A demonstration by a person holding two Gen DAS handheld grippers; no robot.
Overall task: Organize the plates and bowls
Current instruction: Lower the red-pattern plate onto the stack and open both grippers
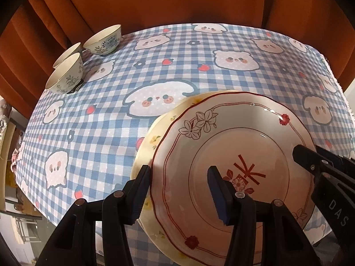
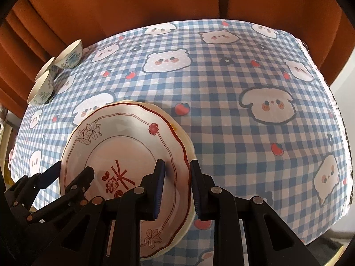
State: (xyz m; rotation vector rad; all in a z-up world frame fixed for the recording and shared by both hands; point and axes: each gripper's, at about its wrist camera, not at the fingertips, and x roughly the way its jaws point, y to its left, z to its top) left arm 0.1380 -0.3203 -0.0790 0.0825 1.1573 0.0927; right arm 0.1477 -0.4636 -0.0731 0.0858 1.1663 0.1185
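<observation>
Red-rimmed white ceramic plate with a scalloped edge, painted with flowers and a red character over a small flower box at its centre, stacked on a pale yellow floral plate on the blue-and-white gingham tablecloth with cartoon animal faces. Left gripper straddling both plates' near-left edge, pads not visibly pressing. Right gripper clamped on the stack's right edge. White letters "DAS" legible on the right gripper's black body. Three blue-patterned white ceramic bowls clustered at the far left corner.
</observation>
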